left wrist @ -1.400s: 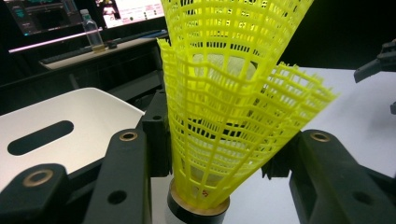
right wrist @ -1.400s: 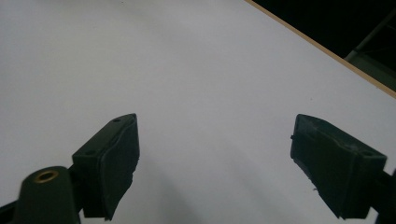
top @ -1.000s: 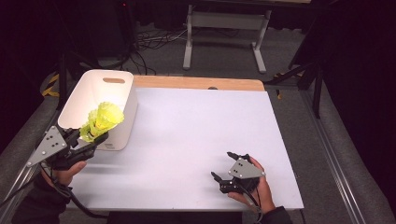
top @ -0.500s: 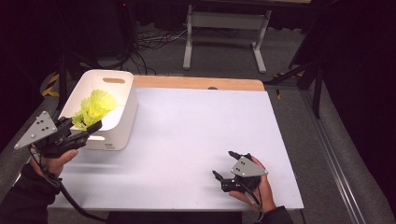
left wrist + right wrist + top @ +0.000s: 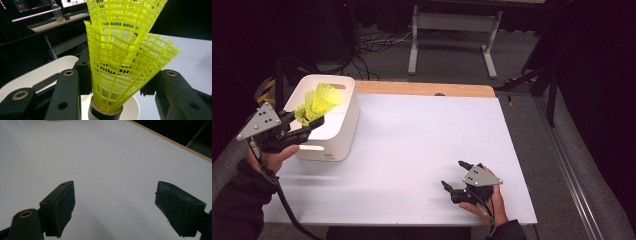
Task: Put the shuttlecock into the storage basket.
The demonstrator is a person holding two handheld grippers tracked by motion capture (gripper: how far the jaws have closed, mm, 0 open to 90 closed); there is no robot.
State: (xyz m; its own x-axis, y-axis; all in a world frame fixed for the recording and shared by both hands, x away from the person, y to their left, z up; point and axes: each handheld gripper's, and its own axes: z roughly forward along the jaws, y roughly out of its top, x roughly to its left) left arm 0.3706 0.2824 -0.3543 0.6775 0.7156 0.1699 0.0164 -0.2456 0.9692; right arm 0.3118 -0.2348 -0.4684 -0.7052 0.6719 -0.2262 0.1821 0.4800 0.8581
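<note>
A yellow mesh shuttlecock (image 5: 318,103) is held in the left tongs (image 5: 307,131), above the near part of a white bin (image 5: 341,131). In the left gripper view the shuttlecock (image 5: 120,62) is seen clamped between the two black jaws, which are closed in on its lower skirt from both sides; its dark-banded cork base points toward the camera and its flared mesh opens away from it. The skirt is bent, with one side folded outward to the right. Below the base a part of the bin (image 5: 37,77) is visible.

In the high view the bin is placed at the far left of the white tabletop (image 5: 422,145), just beside the left edge. The left tongs are held by a hand at the near left side of the bin, angled toward the far right, with the shuttlecock raised over the bin's opening rather than lying inside it.

The right tongs (image 5: 458,176) are held low at the near right of the tabletop, well apart from the bin. In the right gripper view the right tongs (image 5: 115,206) are spread wide, with nothing but bare tabletop (image 5: 100,157) between the jaws.
</note>
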